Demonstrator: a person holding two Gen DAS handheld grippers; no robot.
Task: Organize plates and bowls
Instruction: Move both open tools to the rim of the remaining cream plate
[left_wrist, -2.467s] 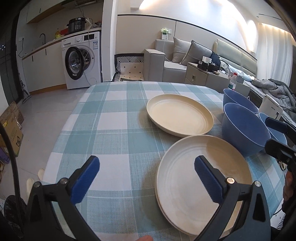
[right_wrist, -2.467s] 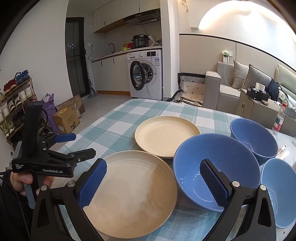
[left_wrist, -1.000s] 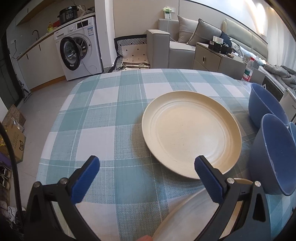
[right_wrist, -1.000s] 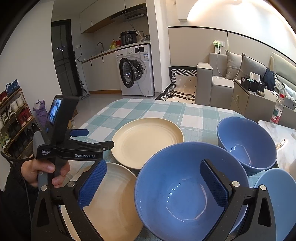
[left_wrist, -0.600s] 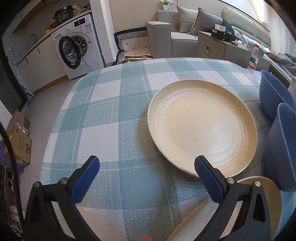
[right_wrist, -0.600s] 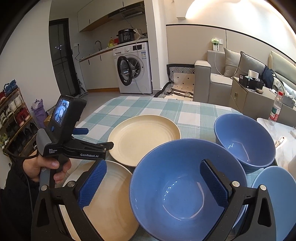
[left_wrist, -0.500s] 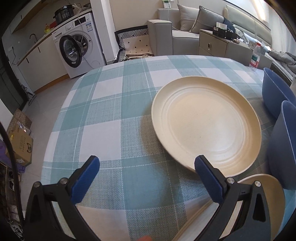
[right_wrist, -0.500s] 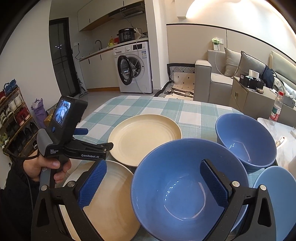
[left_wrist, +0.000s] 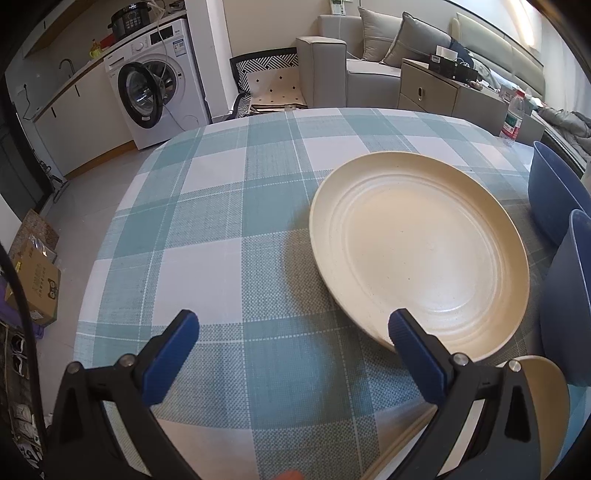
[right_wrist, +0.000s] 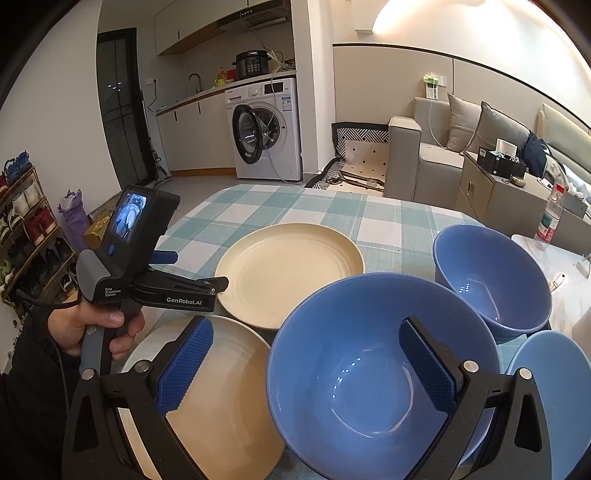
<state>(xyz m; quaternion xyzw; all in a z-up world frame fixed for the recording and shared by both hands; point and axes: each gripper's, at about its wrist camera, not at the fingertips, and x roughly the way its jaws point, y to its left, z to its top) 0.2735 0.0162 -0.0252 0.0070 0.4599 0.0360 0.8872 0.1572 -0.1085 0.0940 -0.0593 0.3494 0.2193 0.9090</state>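
Two plates (right_wrist: 291, 269) (right_wrist: 221, 398), three bowls (right_wrist: 369, 373) unstacked on table (left_wrist: 221, 206); left tongs (left_wrist: 291, 354) gape beside far plate's rim, right tongs (right_wrist: 314, 369) gape over big bowl, likely pre-grab.

Both wrist views over far plate (left_wrist: 417, 254)

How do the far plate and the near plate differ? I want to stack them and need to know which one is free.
The far plate lies fully open on the tablecloth; the near plate sits at the table's front edge, partly hidden behind the right gripper. The left gripper points at the far plate's rim, not the near plate's. Both are cream, round, ridged and empty.
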